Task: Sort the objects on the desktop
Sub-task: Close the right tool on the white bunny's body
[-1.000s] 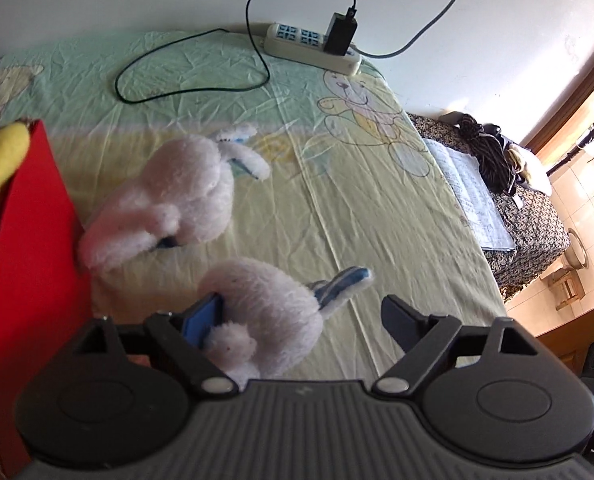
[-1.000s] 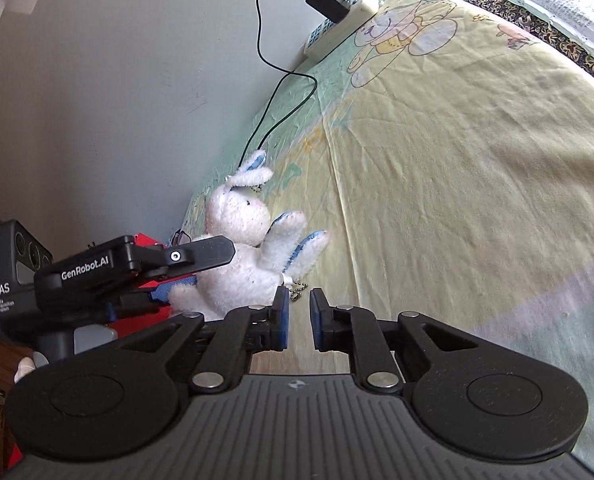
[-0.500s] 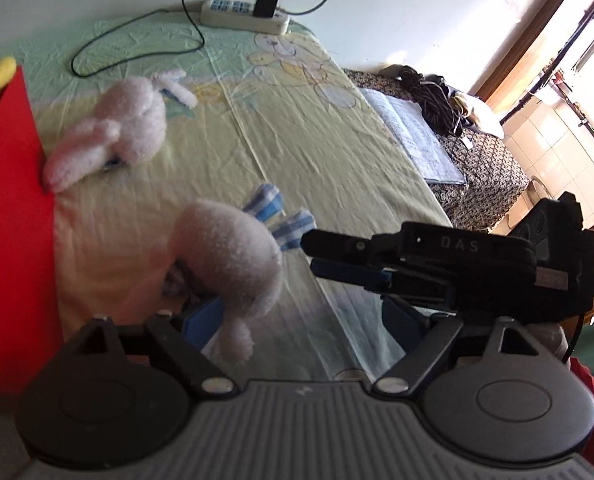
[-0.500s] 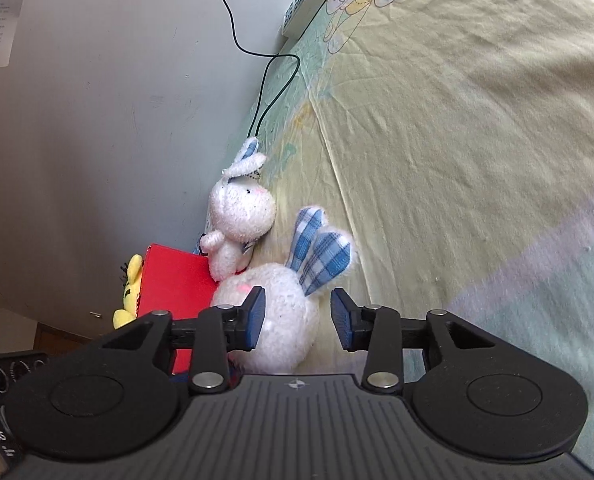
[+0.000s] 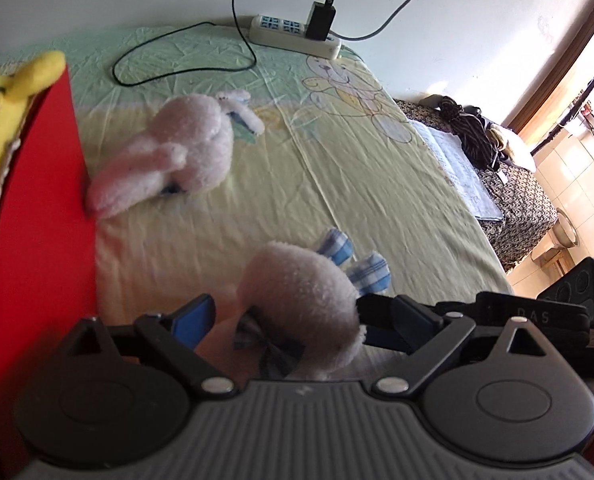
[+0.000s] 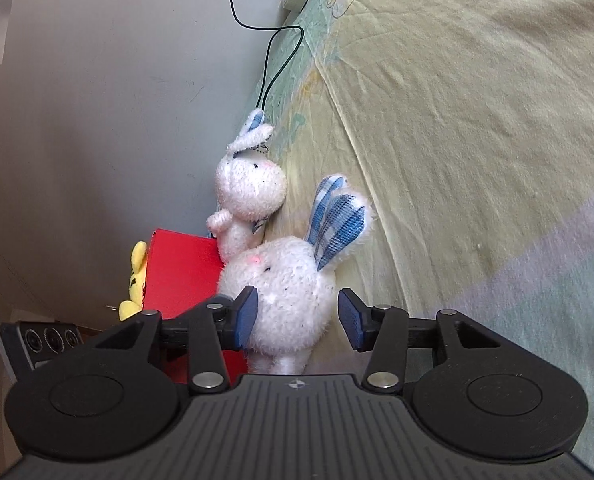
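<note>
A white plush bunny with blue checked ears [image 5: 297, 292] [image 6: 285, 292] sits on the yellow-green bedsheet [image 5: 337, 184]. My left gripper [image 5: 285, 308] is open wide around its body, and the blue left pad [image 5: 195, 314] stands apart from the fur. From the opposite side my right gripper [image 6: 297, 316] is open around its head, the left pad [image 6: 245, 316] at the fur and the right pad [image 6: 349, 322] clear of it. A second white bunny [image 5: 177, 156] [image 6: 249, 188] lies farther back against the red box [image 5: 37, 240] [image 6: 181, 268].
A yellow plush [image 5: 9, 92] [image 6: 135, 280] sticks out of the red box. At the head of the bed lie a power strip [image 5: 293, 34] with a charger and a looping black cable [image 5: 177, 68]. Papers [image 5: 457, 168] lie past the bed's right edge.
My right gripper went from nearly shut to open and came in around the near bunny's head. The bunny turned from lying to upright between both grippers. The left gripper stayed open.
</note>
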A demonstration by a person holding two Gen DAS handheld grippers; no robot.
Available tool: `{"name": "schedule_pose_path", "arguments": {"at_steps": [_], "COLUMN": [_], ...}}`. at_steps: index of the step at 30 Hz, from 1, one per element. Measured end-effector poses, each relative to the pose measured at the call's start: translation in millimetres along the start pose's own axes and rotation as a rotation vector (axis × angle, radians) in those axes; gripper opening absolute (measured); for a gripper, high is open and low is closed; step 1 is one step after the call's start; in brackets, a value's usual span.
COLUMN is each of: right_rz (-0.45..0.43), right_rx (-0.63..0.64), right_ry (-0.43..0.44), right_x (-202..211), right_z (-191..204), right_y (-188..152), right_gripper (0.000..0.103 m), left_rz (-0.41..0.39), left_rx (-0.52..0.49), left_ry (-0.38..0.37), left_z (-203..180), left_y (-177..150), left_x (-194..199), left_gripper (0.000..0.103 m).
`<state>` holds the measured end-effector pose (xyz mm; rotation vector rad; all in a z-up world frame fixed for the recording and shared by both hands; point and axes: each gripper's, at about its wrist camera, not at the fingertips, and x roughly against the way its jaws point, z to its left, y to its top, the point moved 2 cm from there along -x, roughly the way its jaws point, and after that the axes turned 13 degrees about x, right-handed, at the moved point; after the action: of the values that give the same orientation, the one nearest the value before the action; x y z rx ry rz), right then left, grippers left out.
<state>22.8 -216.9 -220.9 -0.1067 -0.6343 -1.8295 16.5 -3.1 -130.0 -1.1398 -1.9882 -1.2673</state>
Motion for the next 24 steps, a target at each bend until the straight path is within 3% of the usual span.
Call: {"name": "schedule_pose_path", "arguments": {"at_steps": [3, 5, 8, 14, 18, 20, 24], "right_rz": [-0.020, -0.019, -0.008, -0.008, 0.001, 0.021, 0.044], "right_rx": [-0.048, -0.060, -0.046, 0.027, 0.073, 0.082, 0.091], "right_ry": [0.028, 0.041, 0.041, -0.002, -0.018, -0.013, -0.015], "right_x": [-2.6, -6.8, -13.5, -21.4, -25.3, -22.0, -11.5], "right_z": [-3.5, -2.9, 1.9, 15.8, 19.6, 18.5, 16.9], "right_y": [2.6, 4.7, 5.7, 5.2, 5.9, 6.1, 5.8], "right_gripper": [0.050, 0.051, 0.056, 0.065, 0.065, 0.058, 0.054], "left_rz": [0.019, 0.021, 0.026, 0.029, 0.034, 0.036, 0.045], "left_rx": [0.003, -0.022, -0.048, -0.046, -0.066, -0.060, -0.028], "left_ry": [-0.030, -0.013, 0.027, 0.031, 0.031, 0.026, 0.013], "left_z": [4.6, 3.9, 4.1, 3.4, -1.4, -3.3, -7.0], "left_y": [-3.5, -7.3, -9.3, -8.9, -15.3, -18.9, -24.7], "left_x": [2.4, 1.6, -7.1, -18.7, -16.9, -13.8, -9.5], "left_gripper": [0.095, 0.095, 0.094, 0.091, 0.091, 0.090, 0.084]}}
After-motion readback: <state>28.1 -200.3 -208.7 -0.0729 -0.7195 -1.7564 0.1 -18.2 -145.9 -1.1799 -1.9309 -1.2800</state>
